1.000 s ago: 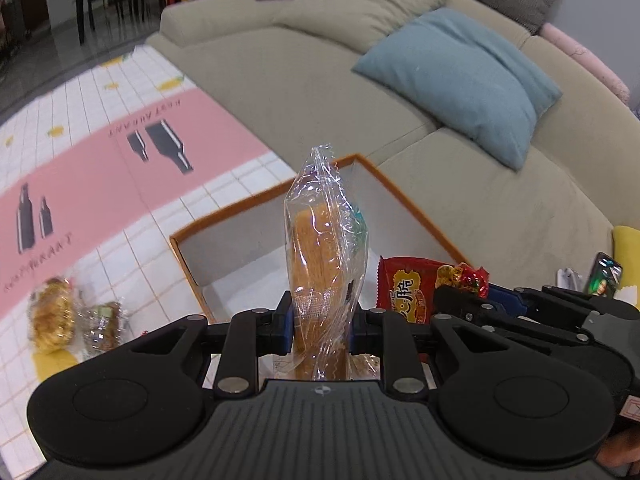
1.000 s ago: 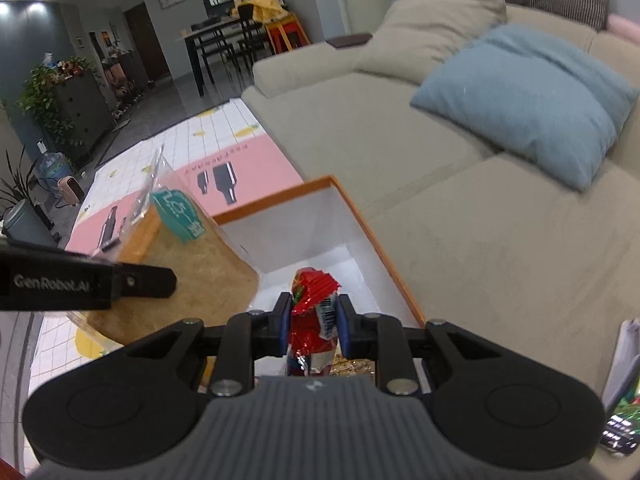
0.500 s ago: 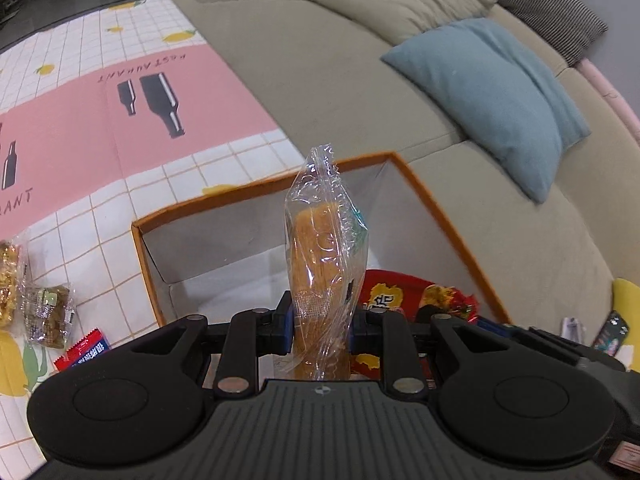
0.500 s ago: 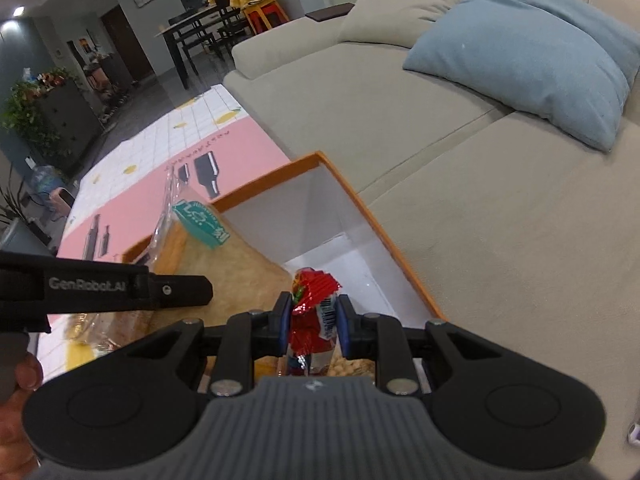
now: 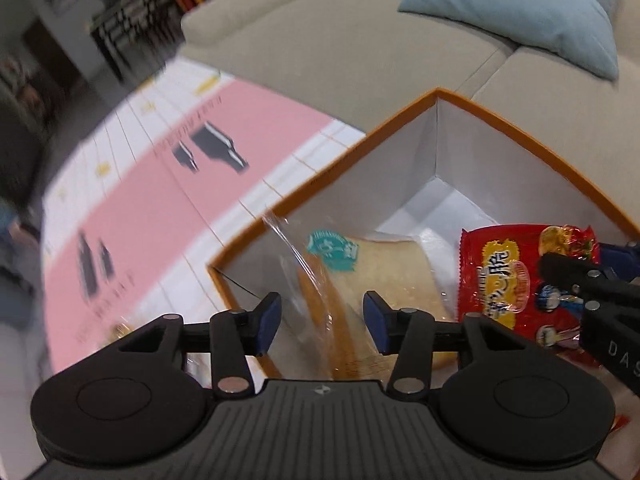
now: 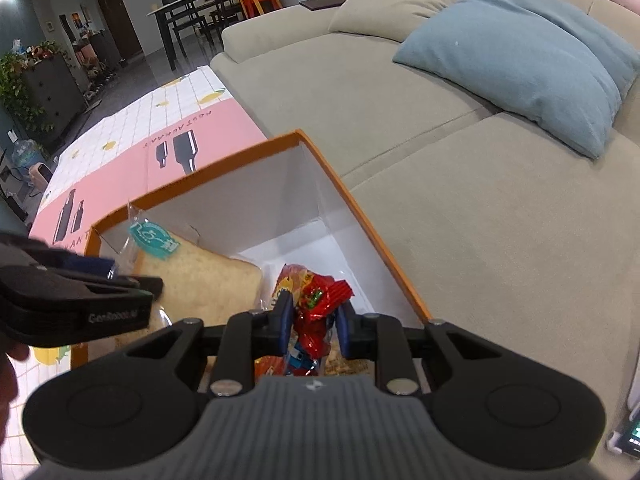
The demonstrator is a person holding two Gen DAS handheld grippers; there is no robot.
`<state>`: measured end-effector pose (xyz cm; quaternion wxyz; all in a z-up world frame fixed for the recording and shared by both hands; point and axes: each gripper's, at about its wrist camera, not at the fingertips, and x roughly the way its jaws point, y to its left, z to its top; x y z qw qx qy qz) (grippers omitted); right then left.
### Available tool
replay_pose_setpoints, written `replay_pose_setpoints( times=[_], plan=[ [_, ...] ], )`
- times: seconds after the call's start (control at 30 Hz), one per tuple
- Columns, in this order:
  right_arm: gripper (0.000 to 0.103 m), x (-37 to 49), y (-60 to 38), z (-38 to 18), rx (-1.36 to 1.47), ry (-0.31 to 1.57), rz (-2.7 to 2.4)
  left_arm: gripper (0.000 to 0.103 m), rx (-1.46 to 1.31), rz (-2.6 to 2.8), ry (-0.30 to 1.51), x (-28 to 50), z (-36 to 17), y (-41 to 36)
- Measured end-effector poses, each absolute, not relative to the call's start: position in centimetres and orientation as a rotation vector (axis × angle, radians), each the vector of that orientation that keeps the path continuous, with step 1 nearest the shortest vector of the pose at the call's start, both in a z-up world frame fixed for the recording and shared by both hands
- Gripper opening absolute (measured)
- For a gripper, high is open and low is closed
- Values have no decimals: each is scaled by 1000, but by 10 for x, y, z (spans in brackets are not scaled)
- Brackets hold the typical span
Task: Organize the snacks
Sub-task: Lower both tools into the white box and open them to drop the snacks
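Observation:
An orange-rimmed white box (image 5: 400, 116) (image 6: 360, 216) stands on the mat by the sofa. My left gripper (image 5: 322, 320) is open over the box's near left part. A bread slice in a clear bag (image 5: 384, 276) (image 6: 200, 280) lies tilted inside the box between and beyond the open fingers. My right gripper (image 6: 312, 320) is shut on a red snack packet (image 6: 316, 312) (image 5: 516, 280) and holds it over the box, right of the bread. The left gripper's body also shows at the left of the right wrist view (image 6: 80, 300).
A pink and white checked mat (image 5: 168, 184) covers the floor left of the box. A beige sofa (image 6: 480, 160) with a blue cushion (image 6: 532, 52) lies beyond and to the right. A phone (image 6: 628, 436) lies at the far right edge. A dining table (image 6: 188, 8) stands far back.
My left gripper has opened and let go of the bagged bread, which now lies in the box. Both grippers have dropped lower over the box. The right gripper still holds the red packet.

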<state>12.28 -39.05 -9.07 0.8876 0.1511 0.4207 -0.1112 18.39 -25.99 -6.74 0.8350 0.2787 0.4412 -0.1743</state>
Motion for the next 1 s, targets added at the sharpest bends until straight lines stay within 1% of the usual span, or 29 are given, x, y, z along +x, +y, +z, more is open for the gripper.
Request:
replay_pose_setpoints(
  times=[0.07,0.13,0.17,0.2,0.3,0.4,0.63,0.7,0.83,0.87,0.9,0.93,1.0],
  plan=[
    [22,119,-390,-91,306,891,-242,56,599,-371,906,179,-61,-257],
    [23,114,-391,-92,311,906,-244,53,564,-402,905,177,-53,-251],
    [23,111,-391,-92,313,914,-244,40,545,-421,913,178,-50,-247],
    [23,109,-391,-92,313,920,-245,22,532,-436,930,179,-49,-244],
    [21,101,-391,-94,327,929,-246,13,506,-457,998,185,-54,-242],
    [20,99,-393,-96,359,929,-245,10,491,-454,1042,192,-63,-243],
    [18,112,-393,-92,381,902,-296,10,509,-455,1124,196,-82,-252],
    [14,111,-389,-81,351,847,-321,10,491,-460,1153,199,-88,-252],
    [14,107,-386,-63,321,752,-346,10,516,-461,1152,200,-94,-254],
    [14,108,-388,-63,340,745,-348,14,527,-467,1157,200,-94,-255],
    [14,109,-391,-65,365,744,-349,20,538,-480,1164,201,-96,-257],
    [14,112,-393,-68,393,747,-346,23,551,-498,1171,201,-96,-258],
    [14,115,-397,-75,479,748,-334,24,555,-513,1176,203,-96,-257]
  ],
)
